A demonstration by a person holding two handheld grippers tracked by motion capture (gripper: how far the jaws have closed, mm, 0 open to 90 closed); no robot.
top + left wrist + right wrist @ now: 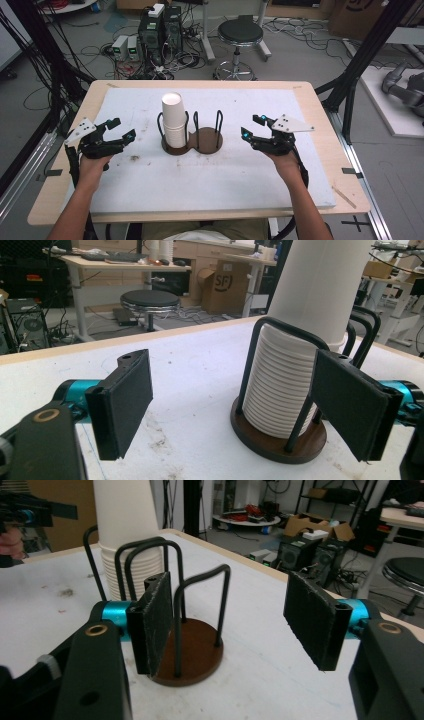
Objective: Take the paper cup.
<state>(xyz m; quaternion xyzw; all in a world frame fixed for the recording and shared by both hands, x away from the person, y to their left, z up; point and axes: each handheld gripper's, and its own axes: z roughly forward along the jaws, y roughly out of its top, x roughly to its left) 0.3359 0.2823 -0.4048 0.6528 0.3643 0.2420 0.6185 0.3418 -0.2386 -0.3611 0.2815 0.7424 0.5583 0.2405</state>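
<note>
A tall stack of white paper cups [173,119] stands in the left ring of a brown double cup holder [206,140] with black wire hoops, mid-table. The holder's right ring [192,647] is empty. My left gripper [122,129] hovers left of the cups, open, with nothing between its pads; in the left gripper view the cup stack [289,385] sits just beyond its right pad [350,410]. My right gripper [252,126] is right of the holder, open and holding nothing. In the right gripper view the empty ring lies behind its left pad [155,625].
A white foam sheet [225,175] covers the wooden table [345,190], with dirt smudges [134,158] near the left hand. Beyond the far edge stand a black stool [240,35] and computer boxes [157,32] amid floor cables. Black frame posts flank both sides.
</note>
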